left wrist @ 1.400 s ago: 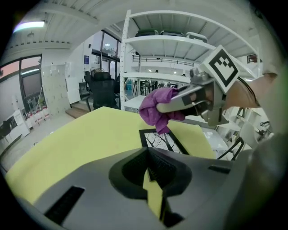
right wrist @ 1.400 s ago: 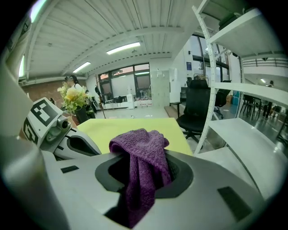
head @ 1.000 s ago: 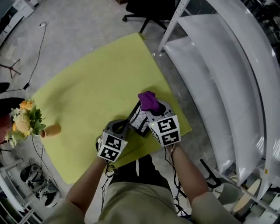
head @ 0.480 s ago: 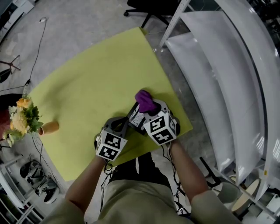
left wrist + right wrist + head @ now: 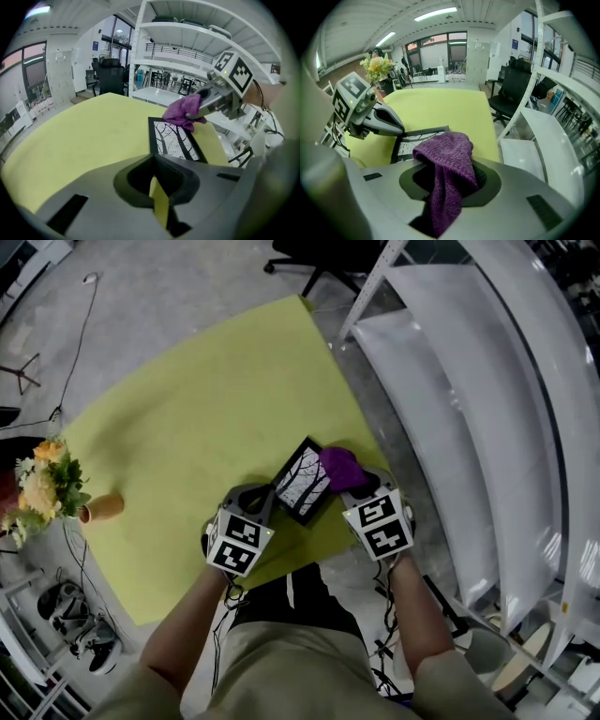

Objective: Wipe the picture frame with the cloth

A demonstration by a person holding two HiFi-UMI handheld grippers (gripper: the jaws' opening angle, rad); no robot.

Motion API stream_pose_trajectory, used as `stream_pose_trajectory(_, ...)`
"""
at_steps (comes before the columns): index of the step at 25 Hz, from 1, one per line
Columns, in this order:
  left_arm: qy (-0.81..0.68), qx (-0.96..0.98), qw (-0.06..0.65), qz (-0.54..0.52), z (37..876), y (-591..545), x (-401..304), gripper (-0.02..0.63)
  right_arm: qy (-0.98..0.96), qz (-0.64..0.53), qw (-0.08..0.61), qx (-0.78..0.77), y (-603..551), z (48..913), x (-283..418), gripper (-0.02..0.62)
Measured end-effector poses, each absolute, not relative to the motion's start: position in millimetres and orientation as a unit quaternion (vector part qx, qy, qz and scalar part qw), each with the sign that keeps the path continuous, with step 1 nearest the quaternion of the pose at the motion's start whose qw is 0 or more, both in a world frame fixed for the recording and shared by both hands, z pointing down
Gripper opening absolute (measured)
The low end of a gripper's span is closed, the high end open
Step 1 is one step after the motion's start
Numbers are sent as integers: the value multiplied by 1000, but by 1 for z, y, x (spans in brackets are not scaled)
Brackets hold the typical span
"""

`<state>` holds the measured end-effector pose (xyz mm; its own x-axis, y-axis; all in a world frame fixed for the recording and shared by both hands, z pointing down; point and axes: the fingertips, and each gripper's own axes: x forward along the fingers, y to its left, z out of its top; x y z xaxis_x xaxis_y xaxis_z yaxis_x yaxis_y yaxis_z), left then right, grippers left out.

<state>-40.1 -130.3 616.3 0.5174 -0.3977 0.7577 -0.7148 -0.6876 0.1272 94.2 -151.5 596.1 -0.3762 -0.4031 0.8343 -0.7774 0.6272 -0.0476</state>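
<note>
Nearest you, your left gripper had its jaws all but closed. Only a thin slit of yellow showed between them, with nothing in it, and its tip sat at the near left edge of the picture frame. Your right gripper was clamped on the purple cloth, which bunched over the frame's right side. The black-bordered frame lay near the table's front edge with its bare-tree print facing up. Its long axis ran away from you, slanting a little right. Under it spread the yellow-green table, with a flower vase at its left edge. Beyond were grey floor, white shelving on your right and a black office chair.
</note>
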Motion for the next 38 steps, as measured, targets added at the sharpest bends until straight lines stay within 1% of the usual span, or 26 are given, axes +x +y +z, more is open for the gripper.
stream_pose_trajectory(4, -331, 844, 215, 364, 617, -129, -40, 8, -834, 233, 350, 358, -159, 567, 73, 118)
stream_pose_trajectory(6, -331, 844, 214, 364, 616, -129, -40, 8, -852, 223, 328, 342, -165, 560, 49, 118)
stream_pose_trajectory(8, -331, 844, 211, 365, 616, -130, -40, 8, -863, 212, 321, 327, -169, 564, 26, 119)
stream_pose_trajectory(11, -329, 845, 209, 367, 616, -129, -40, 8, -860, 207, 347, 312, -165, 586, 4, 120)
stream_pose_trajectory(14, -329, 845, 210, 366, 617, -130, -40, 8, -848, 213, 381, 302, -152, 608, 2, 120)
stream_pose_trajectory(18, -328, 842, 212, 372, 617, -129, -40, 8, -829, 240, 408, 298, -130, 616, 27, 118)
stream_pose_trajectory(22, -327, 841, 212, 375, 617, -130, -39, 8, -811, 243, 434, 308, -108, 615, 58, 118)
stream_pose_trajectory(25, -329, 842, 216, 369, 617, -129, -40, 8, -801, 252, 436, 323, -99, 611, 75, 117)
stream_pose_trajectory(28, -327, 842, 218, 370, 617, -129, -40, 8, -815, 256, 396, 338, -106, 590, 75, 114)
stream_pose_trajectory(33, -327, 843, 218, 369, 617, -131, -41, 8, -861, 273, 274, 331, -133, 541, 33, 114)
stream_pose_trajectory(35, -326, 843, 219, 368, 617, -131, -41, 8, -871, 278, 255, 313, -139, 539, 11, 114)
stream_pose_trajectory(38, -326, 843, 222, 367, 617, -131, -40, 8, -871, 289, 266, 295, -139, 558, -16, 114)
